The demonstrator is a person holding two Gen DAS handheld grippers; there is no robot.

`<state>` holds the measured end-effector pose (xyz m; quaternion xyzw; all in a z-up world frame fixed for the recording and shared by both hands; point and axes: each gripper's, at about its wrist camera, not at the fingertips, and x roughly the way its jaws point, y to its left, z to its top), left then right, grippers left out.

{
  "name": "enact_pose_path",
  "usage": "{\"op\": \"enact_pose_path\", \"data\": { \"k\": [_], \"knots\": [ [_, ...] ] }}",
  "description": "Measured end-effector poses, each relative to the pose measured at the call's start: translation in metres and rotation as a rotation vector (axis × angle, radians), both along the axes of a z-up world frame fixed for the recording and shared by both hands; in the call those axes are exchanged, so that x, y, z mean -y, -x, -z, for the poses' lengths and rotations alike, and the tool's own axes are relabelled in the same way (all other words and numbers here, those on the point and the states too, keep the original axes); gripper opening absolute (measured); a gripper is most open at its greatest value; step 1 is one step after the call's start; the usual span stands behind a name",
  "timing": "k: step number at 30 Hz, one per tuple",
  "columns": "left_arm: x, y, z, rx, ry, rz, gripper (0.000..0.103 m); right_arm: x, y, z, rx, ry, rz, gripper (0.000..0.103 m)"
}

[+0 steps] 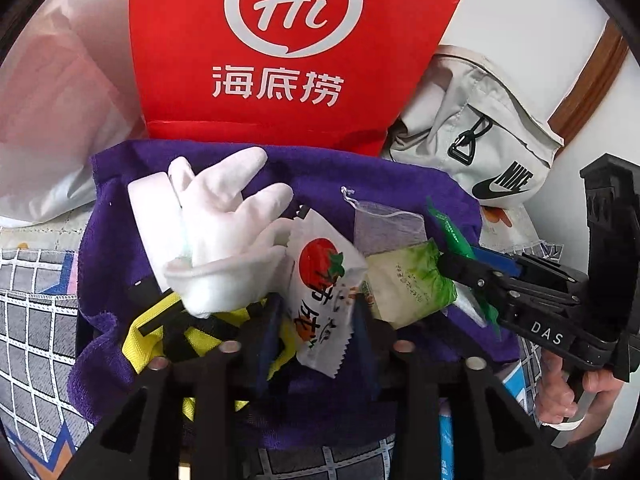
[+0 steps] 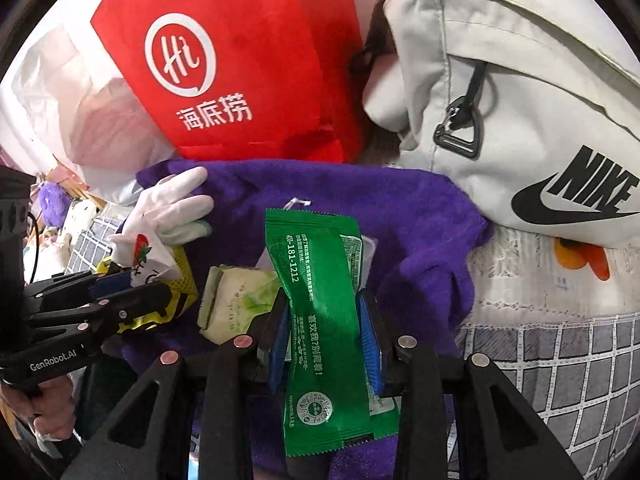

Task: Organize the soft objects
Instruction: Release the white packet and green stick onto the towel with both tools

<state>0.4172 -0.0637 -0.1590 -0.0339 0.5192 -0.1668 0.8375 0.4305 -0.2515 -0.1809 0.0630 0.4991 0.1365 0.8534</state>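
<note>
A purple towel point(image 1: 320, 176) lies spread over a checked cloth, also in the right wrist view point(image 2: 400, 216). My left gripper point(image 1: 316, 324) is shut on a white tomato packet point(image 1: 324, 292), held above the towel. My right gripper point(image 2: 326, 332) is shut on a green packet point(image 2: 320, 300); it also shows at the right of the left wrist view point(image 1: 460, 264). A white glove point(image 1: 224, 216) and a pale green packet point(image 1: 408, 284) lie on the towel. A yellow-and-black item point(image 1: 148, 332) lies under the glove.
A red Haidilao bag point(image 1: 296, 48) stands behind the towel. A grey Nike bag point(image 2: 520, 100) lies at the right. A translucent plastic bag point(image 1: 52, 120) sits at the left. A small mesh pouch point(image 1: 384, 224) rests on the towel. The checked cloth point(image 2: 560, 360) extends right.
</note>
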Motion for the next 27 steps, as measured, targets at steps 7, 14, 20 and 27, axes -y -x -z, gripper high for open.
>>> {"op": "enact_pose_path", "data": {
  "k": [7,14,20,27],
  "knots": [
    [0.003,0.001,-0.002,0.017,-0.065,-0.004,0.064,-0.005,0.002,-0.002,0.006,0.023,-0.025,0.068],
    [-0.002,0.004,-0.004,0.013,-0.107,-0.023,0.071,-0.009,0.003,-0.013,0.025,0.054,-0.006,0.075],
    [-0.008,0.01,-0.014,0.023,-0.118,-0.039,0.075,-0.01,0.009,-0.025,0.031,0.086,0.022,0.075],
    [-0.014,0.028,-0.028,0.042,-0.152,-0.048,0.075,-0.013,0.024,-0.039,0.025,0.079,0.031,0.075]
  ]
}}
